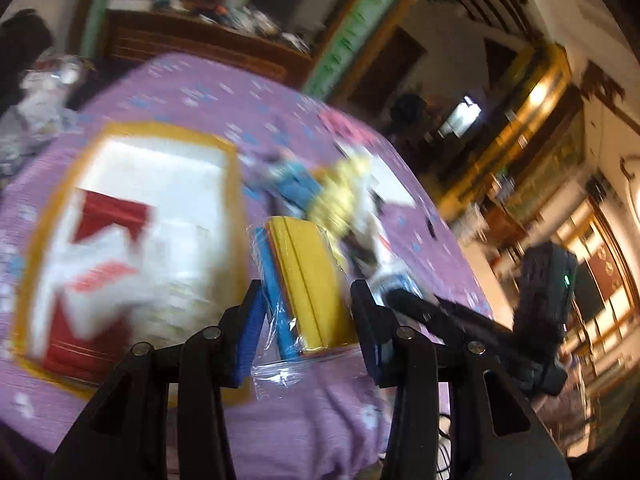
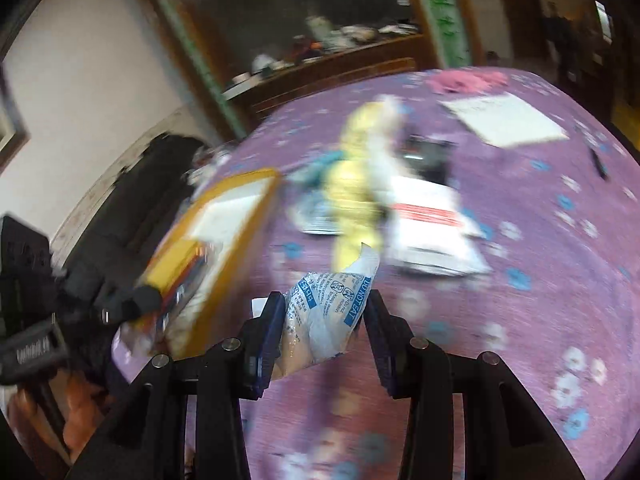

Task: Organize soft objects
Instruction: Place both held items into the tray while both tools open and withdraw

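Carrying both loads toward the yellow-rimmed box (image 1: 132, 240), we clamp a wrapped sponge pack (image 1: 304, 284) in the left gripper (image 1: 308, 320) beside it; the right gripper (image 2: 324, 332) pinches, apparently, a desiccant sachet (image 2: 324, 312), clear of the purple bedspread (image 2: 520, 320) for sorting.

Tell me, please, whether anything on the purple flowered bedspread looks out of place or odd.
One thing: the white desiccant sachet printed DO NOT EAT, held in the right gripper, is no soft toy or cloth. The yellow and blue soft things lie in a loose heap beside the yellow-rimmed box, not in it.
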Action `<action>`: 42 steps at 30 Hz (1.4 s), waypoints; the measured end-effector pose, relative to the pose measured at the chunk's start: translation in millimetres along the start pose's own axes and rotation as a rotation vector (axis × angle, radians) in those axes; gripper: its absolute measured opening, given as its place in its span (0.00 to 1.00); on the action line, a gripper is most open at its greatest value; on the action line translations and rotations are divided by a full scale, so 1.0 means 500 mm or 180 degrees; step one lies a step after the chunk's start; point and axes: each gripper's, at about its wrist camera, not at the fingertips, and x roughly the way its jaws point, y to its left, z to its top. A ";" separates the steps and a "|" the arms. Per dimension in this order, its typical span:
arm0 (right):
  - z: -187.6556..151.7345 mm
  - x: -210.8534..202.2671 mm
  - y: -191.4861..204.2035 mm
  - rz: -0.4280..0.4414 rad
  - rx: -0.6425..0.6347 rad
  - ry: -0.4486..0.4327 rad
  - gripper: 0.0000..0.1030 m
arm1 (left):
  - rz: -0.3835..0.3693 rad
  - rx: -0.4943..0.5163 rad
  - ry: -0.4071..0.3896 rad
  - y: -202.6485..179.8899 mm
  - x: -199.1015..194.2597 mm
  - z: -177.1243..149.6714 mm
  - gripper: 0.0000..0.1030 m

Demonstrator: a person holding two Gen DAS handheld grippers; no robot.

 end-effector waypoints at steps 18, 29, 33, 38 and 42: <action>0.066 0.232 0.231 0.0245 -0.1443 0.0598 0.39 | 0.0542 -0.0460 -0.0127 0.204 -0.006 0.035 0.40; 0.070 0.321 0.294 0.0011 -0.1573 0.0714 0.44 | 0.0892 -0.0318 0.0080 0.229 0.039 0.033 0.40; 0.066 0.322 0.291 0.0005 -0.1504 0.0689 0.55 | 0.1014 -0.0249 0.0125 0.223 0.039 0.022 0.42; 0.063 0.266 0.253 0.0188 -0.1202 0.0433 0.73 | 0.1078 -0.0225 -0.0063 0.201 0.013 0.012 0.64; 0.051 0.210 0.214 0.0325 -0.0949 0.0266 0.77 | 0.1236 -0.0111 -0.0221 0.162 -0.004 0.008 0.64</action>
